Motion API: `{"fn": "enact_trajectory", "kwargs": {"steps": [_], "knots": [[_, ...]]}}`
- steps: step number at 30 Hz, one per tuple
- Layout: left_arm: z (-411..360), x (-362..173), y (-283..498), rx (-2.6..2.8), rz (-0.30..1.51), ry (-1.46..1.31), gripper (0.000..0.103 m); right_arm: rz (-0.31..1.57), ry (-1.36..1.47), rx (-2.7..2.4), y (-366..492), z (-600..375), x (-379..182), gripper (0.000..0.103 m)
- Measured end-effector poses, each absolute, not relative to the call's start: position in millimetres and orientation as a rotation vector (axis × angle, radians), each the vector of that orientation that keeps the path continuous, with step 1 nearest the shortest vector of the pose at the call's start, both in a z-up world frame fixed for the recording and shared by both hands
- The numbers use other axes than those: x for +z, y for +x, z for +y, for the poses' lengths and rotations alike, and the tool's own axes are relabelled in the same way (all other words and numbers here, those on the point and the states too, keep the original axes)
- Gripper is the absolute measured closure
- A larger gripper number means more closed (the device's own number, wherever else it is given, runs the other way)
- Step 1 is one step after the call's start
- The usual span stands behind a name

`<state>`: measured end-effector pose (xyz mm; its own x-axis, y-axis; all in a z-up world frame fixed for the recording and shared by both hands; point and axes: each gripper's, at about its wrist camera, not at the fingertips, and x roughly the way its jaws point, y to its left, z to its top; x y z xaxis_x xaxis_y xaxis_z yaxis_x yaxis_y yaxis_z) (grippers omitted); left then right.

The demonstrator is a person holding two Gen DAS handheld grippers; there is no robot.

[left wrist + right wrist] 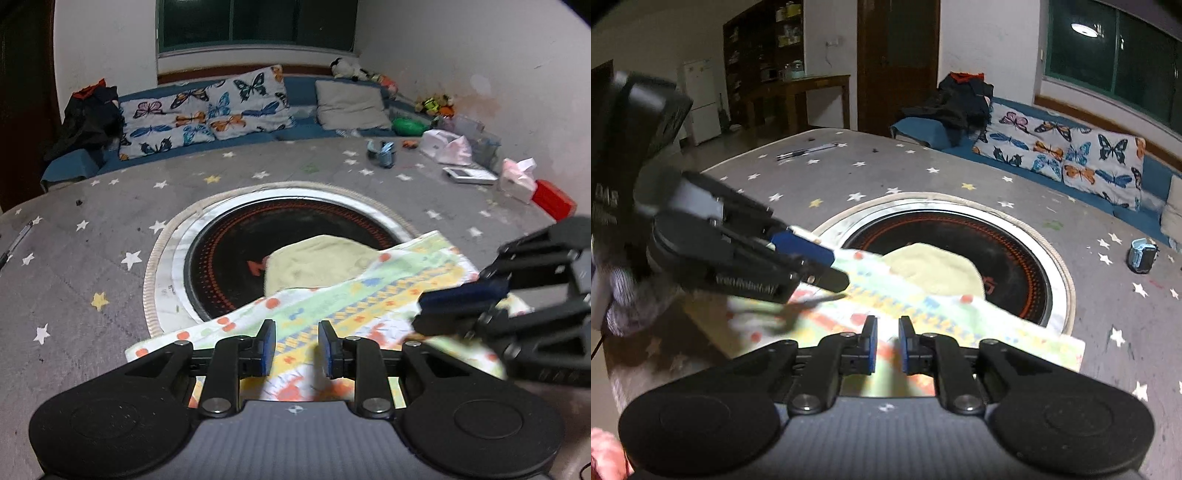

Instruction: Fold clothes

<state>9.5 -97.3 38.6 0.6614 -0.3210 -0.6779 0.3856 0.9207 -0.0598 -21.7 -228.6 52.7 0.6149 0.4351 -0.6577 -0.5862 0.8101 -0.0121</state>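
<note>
I see both grippers, left gripper (296, 341) and right gripper (887, 341), jaws released over the soft, light, colourfully printed terry towel (369, 295); I'd pinch its 3 o'clock corner.

No legible text anywhere; blurred lettering on the left claw (827, 266).

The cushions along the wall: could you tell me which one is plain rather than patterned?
The grey cushion, right of the two butterfly-print cushions, is the plain one; it has no pattern.
</note>
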Motion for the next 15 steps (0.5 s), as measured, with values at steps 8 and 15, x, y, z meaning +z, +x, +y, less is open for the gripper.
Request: {"fn": "enact_trajectory", "kwargs": {"steps": [8, 15], "knots": [[-101.2, 37.6, -23.5, -0.422, 0.767, 0.054, 0.075, 0.675, -0.222, 0.570, -48.9, -227.3, 41.1, 0.083], [-102.0, 30.7, -38.6, -0.421, 0.780, 0.028, 0.075, 0.679, -0.198, 0.538, -57.3, -228.6, 32.2, 0.082]]}}
